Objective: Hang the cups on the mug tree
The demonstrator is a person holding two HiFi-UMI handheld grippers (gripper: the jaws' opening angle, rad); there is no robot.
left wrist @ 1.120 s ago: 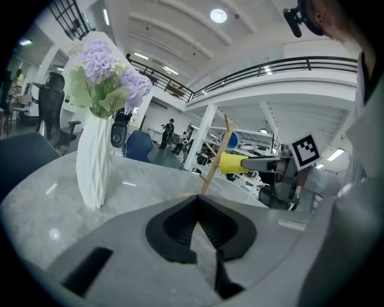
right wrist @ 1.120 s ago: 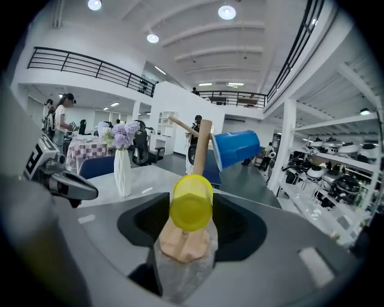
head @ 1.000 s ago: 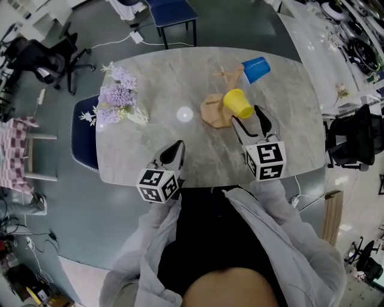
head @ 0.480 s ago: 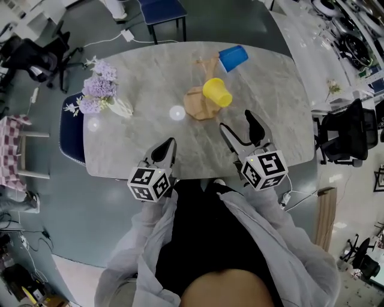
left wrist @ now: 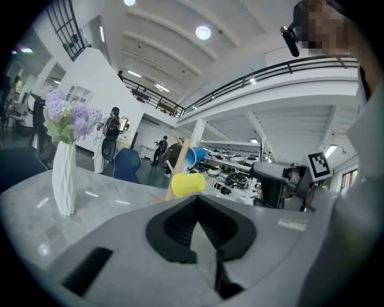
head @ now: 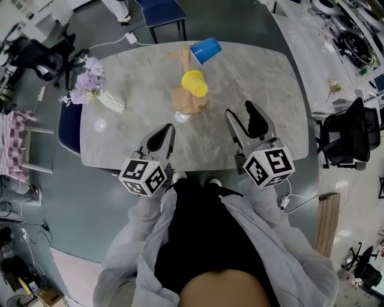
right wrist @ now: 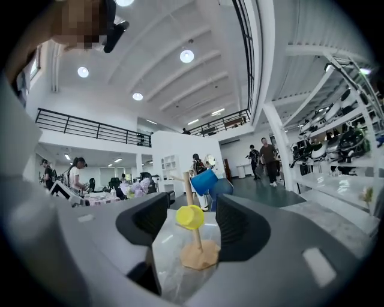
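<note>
A wooden mug tree [head: 188,101] stands at the far middle of the marble table [head: 270,78]. A yellow cup [head: 194,83] hangs on a lower peg and a blue cup [head: 205,50] on the top peg. The right gripper view shows the tree [right wrist: 200,255], the yellow cup [right wrist: 190,217] and the blue cup [right wrist: 204,181] ahead, beyond the jaws. My right gripper [head: 241,111] hovers near the front right of the tree, apart from it, jaws closing with nothing between them. My left gripper [head: 163,133] is shut and empty, near the table's front edge; past its tip [left wrist: 197,204] the yellow cup [left wrist: 188,184] shows.
A white vase of purple flowers [head: 90,90] lies at the table's far left and shows in the left gripper view [left wrist: 63,180]. A blue chair [head: 162,9] stands beyond the table, a black office chair [head: 345,135] at the right. People stand far off.
Both grippers have drawn back from the tree toward the table's front edge. The right gripper, close by the yellow cup a second ago, now stands apart from it.
</note>
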